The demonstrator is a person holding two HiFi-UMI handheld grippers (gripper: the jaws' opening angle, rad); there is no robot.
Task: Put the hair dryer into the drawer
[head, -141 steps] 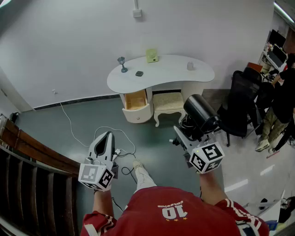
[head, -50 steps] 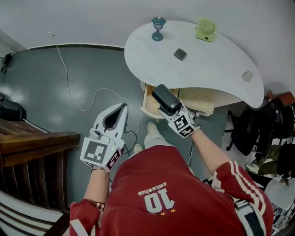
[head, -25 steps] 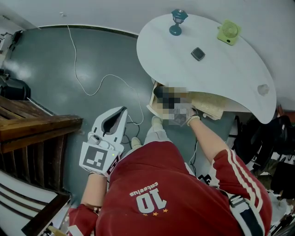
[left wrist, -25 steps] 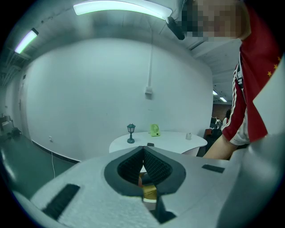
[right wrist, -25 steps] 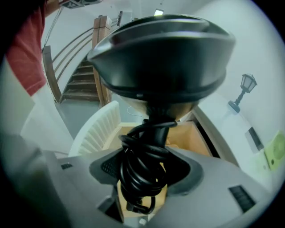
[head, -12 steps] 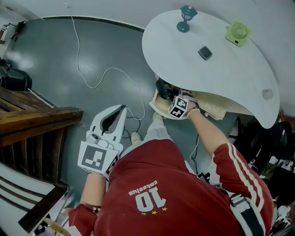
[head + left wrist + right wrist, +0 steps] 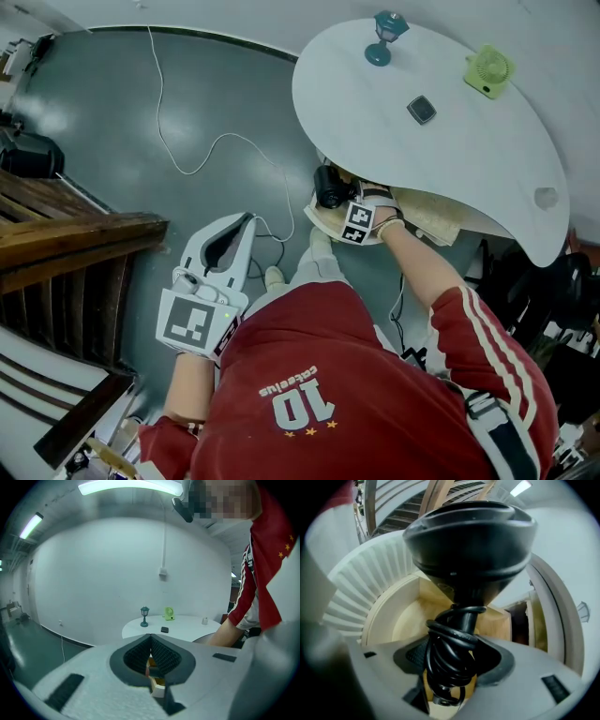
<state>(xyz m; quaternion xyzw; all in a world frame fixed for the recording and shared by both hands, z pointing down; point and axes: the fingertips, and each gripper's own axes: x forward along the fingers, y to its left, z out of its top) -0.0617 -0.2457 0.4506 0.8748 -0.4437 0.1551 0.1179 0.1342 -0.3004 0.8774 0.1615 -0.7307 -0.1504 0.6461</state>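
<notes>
Wooden drawer (image 7: 405, 620) gapes just beyond the right gripper (image 7: 452, 663), clamped on the cord-wrapped handle of the hair dryer (image 7: 468, 541). Looks rigid, top-heavy, cord slippery. Left gripper (image 7: 151, 638) closed, empty.

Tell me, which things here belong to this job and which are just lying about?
Job: hair dryer, gripped in the right claw; open drawer beneath it.
Lying about: teal lamp, green fan, small dark object, all on the white table; white cable on the floor; left claw, shut and empty.
</notes>
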